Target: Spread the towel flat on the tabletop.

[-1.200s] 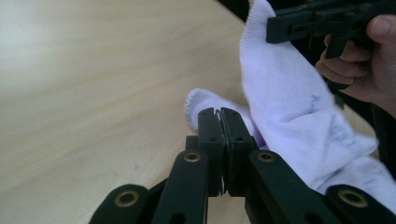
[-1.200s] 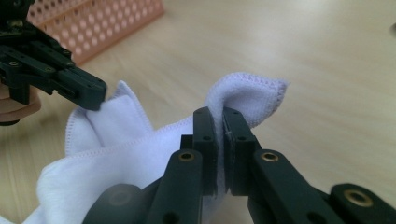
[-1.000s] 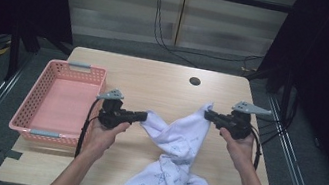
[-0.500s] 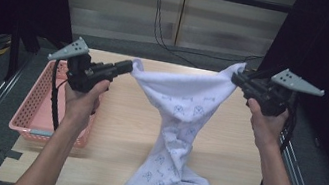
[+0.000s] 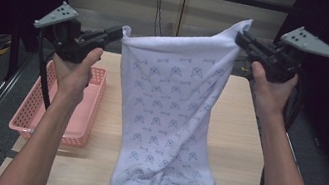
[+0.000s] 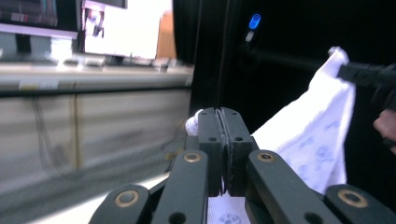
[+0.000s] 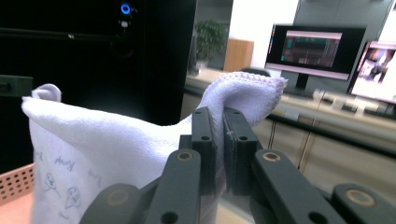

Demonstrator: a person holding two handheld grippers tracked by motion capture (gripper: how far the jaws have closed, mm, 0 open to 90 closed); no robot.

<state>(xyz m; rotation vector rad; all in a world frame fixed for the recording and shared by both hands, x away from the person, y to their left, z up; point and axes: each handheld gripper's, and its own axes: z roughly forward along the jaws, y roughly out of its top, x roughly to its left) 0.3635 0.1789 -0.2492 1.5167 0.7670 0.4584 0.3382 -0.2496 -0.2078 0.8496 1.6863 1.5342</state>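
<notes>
**Now both grippers hold the towel up by its top corners**

Now we have the left gripper raised over the left side of the surface, its fingers pressed together on one top corner of the white printed towel. In the left gripper view only a thin seam shows between the two black fingers, with a small tuft of white cloth poking out beside them. We hold the right gripper up over the right side of the surface, a little higher than the left one in the high view, and its fingers are clamped on the other top corner. In the right gripper view a fold of hemmed cloth bulges up above the finger tips, and the cloth fills the narrow gap between them.

Between our two grippers the towel's upper edge stretches almost taut, sloping up toward the right. From there the towel hangs down in front of us as a broad sheet, narrowing a little in the middle. Its lower end lies near the front edge of the surface, roughly in the middle.

A pink basket sits at the left edge of the surface, below our left hand, just beside the hanging cloth.
</notes>
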